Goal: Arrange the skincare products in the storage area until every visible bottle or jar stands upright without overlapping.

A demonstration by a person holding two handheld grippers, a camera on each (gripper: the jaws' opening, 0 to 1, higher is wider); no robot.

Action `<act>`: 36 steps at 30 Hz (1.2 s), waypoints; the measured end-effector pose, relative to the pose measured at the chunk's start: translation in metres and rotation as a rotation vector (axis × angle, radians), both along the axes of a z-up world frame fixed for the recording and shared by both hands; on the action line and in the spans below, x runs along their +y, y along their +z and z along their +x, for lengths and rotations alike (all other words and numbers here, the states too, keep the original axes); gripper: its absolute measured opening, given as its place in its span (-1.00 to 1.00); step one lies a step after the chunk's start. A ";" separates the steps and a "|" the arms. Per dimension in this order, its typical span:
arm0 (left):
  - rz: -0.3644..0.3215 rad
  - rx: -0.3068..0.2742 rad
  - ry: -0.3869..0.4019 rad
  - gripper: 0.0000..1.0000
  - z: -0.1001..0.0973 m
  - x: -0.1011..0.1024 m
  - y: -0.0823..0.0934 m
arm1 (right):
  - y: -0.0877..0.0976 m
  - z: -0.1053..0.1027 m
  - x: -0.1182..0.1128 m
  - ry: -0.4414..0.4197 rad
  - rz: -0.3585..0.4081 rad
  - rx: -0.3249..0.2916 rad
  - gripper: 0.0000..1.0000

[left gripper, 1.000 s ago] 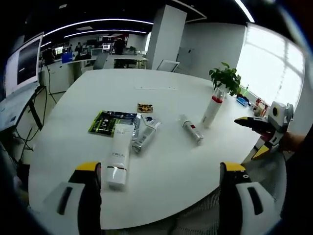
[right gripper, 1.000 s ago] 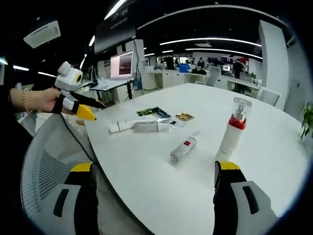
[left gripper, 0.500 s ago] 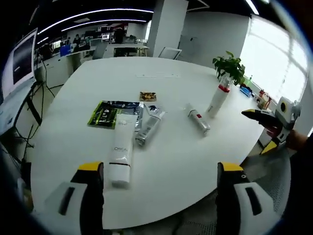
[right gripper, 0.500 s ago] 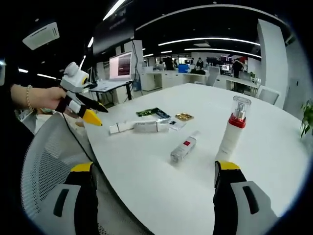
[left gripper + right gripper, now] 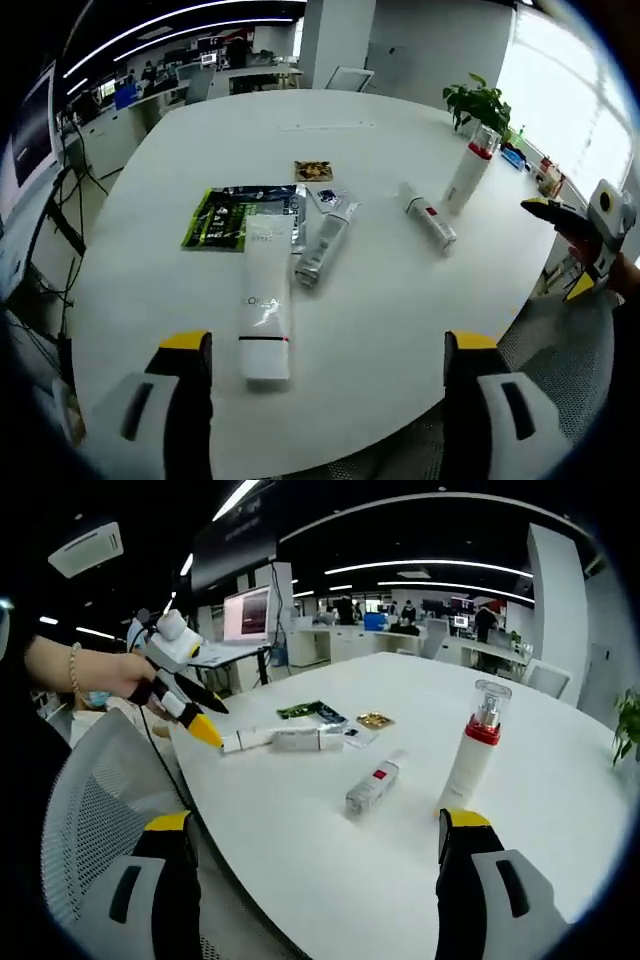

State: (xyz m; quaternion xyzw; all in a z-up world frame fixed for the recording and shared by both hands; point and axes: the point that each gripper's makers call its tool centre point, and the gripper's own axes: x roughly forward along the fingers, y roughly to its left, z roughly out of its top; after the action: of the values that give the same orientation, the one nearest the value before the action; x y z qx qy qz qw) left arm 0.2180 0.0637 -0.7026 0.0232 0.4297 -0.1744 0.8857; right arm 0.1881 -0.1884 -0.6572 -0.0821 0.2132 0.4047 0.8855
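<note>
Left tool [image 5: 320, 350] — jaws spread wide, empty, poised above the near edge of the white tabletop [image 5: 400, 300]. Right tool [image 5: 315, 830] likewise spread and empty, over the edge at its own side, above a mesh chair [image 5: 90, 810].

Nearest to the left tool: a white tube [image 5: 265, 305] lying flat, cap end toward the tool. Beyond it a silver tube [image 5: 322, 245], also flat, its far end resting on or against a green-and-dark sachet pack [image 5: 240, 215]; whether the white tube's tail overlaps the pack as well cannot be told. Farther right, a small clear bottle w/ red label [image 5: 428, 217] on its side. Just past that, a tall white pump bottle w/ red collar [image 5: 470, 175] — upright, near a potted plant [image 5: 482, 103]. A small gold packet [image 5: 314, 171] lies beyond the pack.

Contents: none visible; all caps appear on. Fill level cannot be judged.

Risks, as judged: tubes are soft and narrow at the cap, so standing them likely gives a tip-over, esp. if released early. The small bottle is round — a glancing jaw could roll it toward the edge. Reaching past it may knock the upright pump bottle. Dragging the silver tube may shift the sachets under it.
</note>
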 end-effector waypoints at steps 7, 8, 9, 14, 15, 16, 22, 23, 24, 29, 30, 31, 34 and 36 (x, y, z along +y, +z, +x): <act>0.054 0.050 -0.016 0.75 0.014 0.009 -0.011 | 0.000 0.002 -0.004 -0.024 -0.004 0.003 0.99; 0.057 0.055 -0.020 0.73 0.015 0.009 -0.012 | -0.002 0.003 -0.005 -0.029 -0.003 0.007 0.99; 0.062 0.065 -0.022 0.70 0.017 0.010 -0.014 | -0.003 0.004 -0.005 -0.033 -0.003 0.009 0.99; 0.085 0.103 -0.034 0.62 0.027 0.016 -0.024 | -0.005 0.003 -0.006 -0.043 -0.010 0.017 0.99; 0.085 0.106 -0.031 0.60 0.028 0.016 -0.022 | -0.006 0.003 -0.007 -0.044 -0.014 0.020 0.99; 0.084 0.108 -0.030 0.58 0.030 0.015 -0.021 | -0.006 0.004 -0.007 -0.044 -0.016 0.022 0.99; 0.109 0.143 -0.031 0.34 0.049 0.020 -0.020 | -0.010 0.005 -0.008 -0.049 -0.023 0.033 0.99; 0.120 0.153 -0.035 0.29 0.056 0.023 -0.022 | -0.010 0.006 -0.008 -0.052 -0.023 0.034 0.99; 0.131 0.162 -0.042 0.25 0.061 0.024 -0.024 | -0.010 0.006 -0.009 -0.055 -0.025 0.034 0.99; 0.151 0.196 -0.053 0.09 0.067 0.024 -0.025 | -0.013 0.007 -0.010 -0.064 -0.028 0.037 0.99; 0.154 0.200 -0.056 0.05 0.070 0.024 -0.025 | -0.014 0.007 -0.010 -0.064 -0.028 0.040 0.99; 0.155 0.201 -0.057 0.01 0.071 0.023 -0.025 | -0.015 0.008 -0.010 -0.064 -0.029 0.041 0.99; 0.166 0.206 -0.057 -0.11 0.081 0.025 -0.025 | -0.015 0.008 -0.010 -0.064 -0.032 0.043 0.99; 0.171 0.210 -0.063 -0.21 0.088 0.024 -0.026 | -0.016 0.008 -0.011 -0.066 -0.035 0.045 0.99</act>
State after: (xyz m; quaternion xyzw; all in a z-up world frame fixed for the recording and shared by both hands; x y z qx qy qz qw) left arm 0.3060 0.0882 -0.7287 0.0937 0.5322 -0.1661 0.8248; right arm 0.1962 -0.1990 -0.6733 -0.0812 0.2425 0.3733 0.8918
